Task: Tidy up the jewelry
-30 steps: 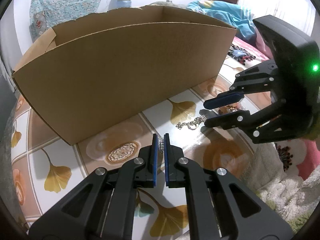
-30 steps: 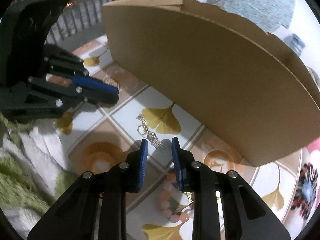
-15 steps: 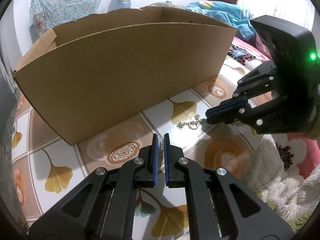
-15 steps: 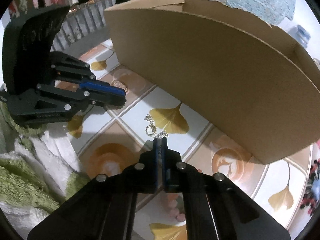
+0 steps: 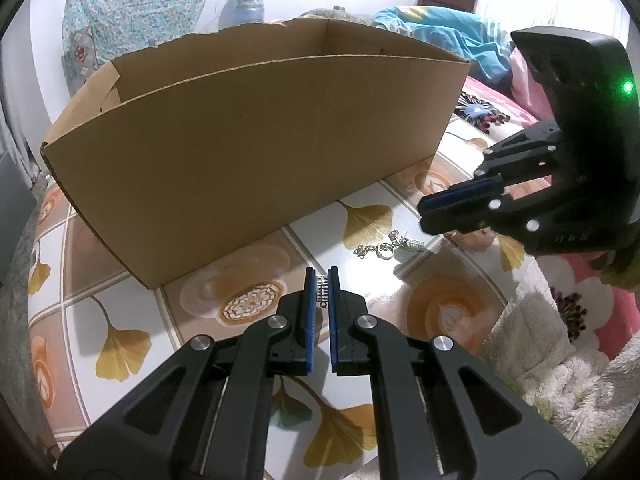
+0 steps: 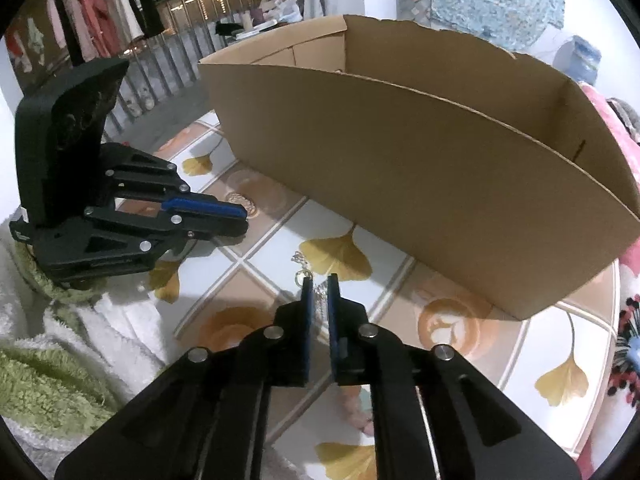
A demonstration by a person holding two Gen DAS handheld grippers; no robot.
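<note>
My left gripper is shut on a small silver rhinestone piece, held above the tiled mat in front of the open cardboard box. A silver chain with a ring and a rhinestone bar lies on the mat by a ginkgo leaf print. My right gripper hovers above that chain, jaws nearly closed with nothing clearly between them. It shows from the side in the left wrist view. My left gripper shows in the right wrist view. The box interior is hidden.
A pink bead bracelet lies on the mat under my right gripper. White and green fluffy towels border the mat's near side. A floral pink bedcover lies to the right. The box stands just behind the chain.
My right gripper closed down at the chain, then lifted up and back to the right. The chain stays on the mat, slightly shifted. My left gripper held still with its piece.
</note>
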